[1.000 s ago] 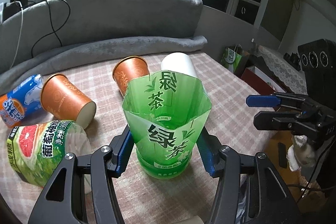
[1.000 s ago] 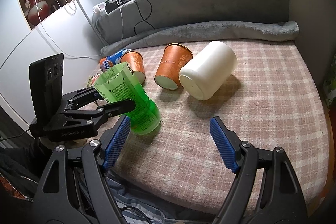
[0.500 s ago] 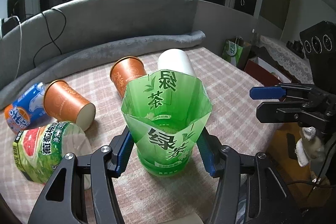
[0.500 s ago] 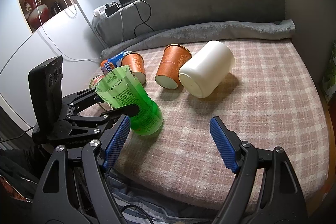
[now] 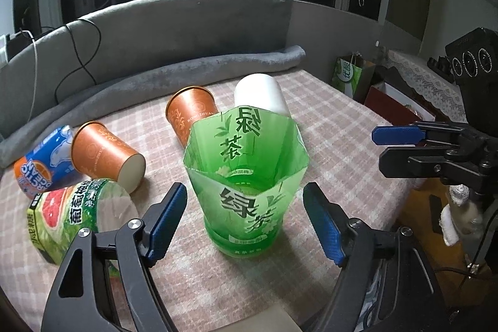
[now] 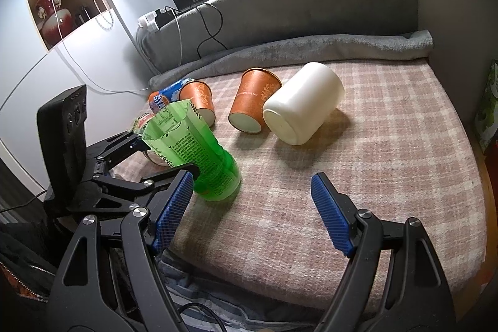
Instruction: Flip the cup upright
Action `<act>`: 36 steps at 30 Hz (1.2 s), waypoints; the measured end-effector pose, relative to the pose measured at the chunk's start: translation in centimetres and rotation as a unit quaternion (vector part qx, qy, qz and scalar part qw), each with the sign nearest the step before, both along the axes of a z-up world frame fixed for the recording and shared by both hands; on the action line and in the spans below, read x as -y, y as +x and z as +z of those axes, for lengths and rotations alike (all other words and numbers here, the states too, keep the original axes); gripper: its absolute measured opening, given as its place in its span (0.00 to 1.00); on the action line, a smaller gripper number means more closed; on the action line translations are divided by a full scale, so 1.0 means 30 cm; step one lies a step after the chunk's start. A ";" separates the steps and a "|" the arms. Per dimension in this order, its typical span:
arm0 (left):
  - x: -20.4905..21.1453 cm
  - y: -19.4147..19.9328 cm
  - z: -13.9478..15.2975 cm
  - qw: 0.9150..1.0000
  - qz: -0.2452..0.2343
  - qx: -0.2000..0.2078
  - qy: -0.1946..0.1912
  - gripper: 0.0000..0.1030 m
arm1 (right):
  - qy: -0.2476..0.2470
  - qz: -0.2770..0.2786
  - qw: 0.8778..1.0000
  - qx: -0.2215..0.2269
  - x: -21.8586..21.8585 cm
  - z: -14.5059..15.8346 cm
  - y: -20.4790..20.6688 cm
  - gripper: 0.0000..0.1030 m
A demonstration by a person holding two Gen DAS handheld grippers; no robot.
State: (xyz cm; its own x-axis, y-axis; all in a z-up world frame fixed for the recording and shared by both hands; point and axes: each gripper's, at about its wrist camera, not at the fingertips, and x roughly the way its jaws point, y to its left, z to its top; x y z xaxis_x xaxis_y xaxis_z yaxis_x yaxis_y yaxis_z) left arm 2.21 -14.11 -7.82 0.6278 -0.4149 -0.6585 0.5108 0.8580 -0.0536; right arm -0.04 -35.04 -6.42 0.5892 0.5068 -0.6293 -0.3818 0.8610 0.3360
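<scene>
My left gripper (image 5: 244, 220) is spread open, the green cup (image 5: 247, 176) upright between its pads, clear of both. My right gripper (image 6: 252, 210) idles open beside it. The cup looks like thin, light, crushable plastic; I judge the stiffer base safest to grip.

Before you: glossy translucent green plastic cup (image 5: 246, 185), matt white cup (image 6: 303, 108), woven plaid cloth (image 6: 389, 151), ribbed blue pads (image 6: 330, 215).

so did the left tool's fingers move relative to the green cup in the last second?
Yes. The left tool has opened: both blue fingers now stand clear of the green cup, which stands upright on the plaid cloth; earlier they pressed against its sides.
</scene>
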 end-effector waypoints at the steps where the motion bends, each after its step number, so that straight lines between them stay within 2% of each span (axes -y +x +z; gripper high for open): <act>1: -0.003 -0.004 0.003 1.000 0.000 -0.001 -0.001 0.75 | -0.003 -0.002 1.000 0.002 -0.001 0.002 -0.001 0.79; 6: -0.021 -0.031 0.016 1.000 0.001 -0.005 -0.007 0.78 | -0.019 -0.018 1.000 0.012 -0.014 0.015 -0.008 0.79; 17: -0.100 -0.089 0.051 1.000 0.024 0.000 -0.020 0.78 | -0.061 -0.066 0.995 0.031 -0.047 0.042 -0.020 0.79; 25: -0.210 -0.115 0.097 0.996 0.081 0.017 -0.037 0.78 | -0.090 -0.106 0.989 0.057 -0.073 0.080 -0.038 0.82; 32: -0.273 -0.139 0.151 0.989 0.133 0.052 -0.044 0.78 | -0.109 -0.129 0.982 0.081 -0.096 0.113 -0.050 0.84; 34: -0.288 -0.148 0.173 0.985 0.150 0.067 -0.049 0.79 | -0.116 -0.137 0.980 0.090 -0.102 0.122 -0.057 0.92; 36: -0.302 -0.156 0.191 0.982 0.163 0.079 -0.053 0.80 | -0.121 -0.149 0.976 0.107 -0.109 0.138 -0.070 0.94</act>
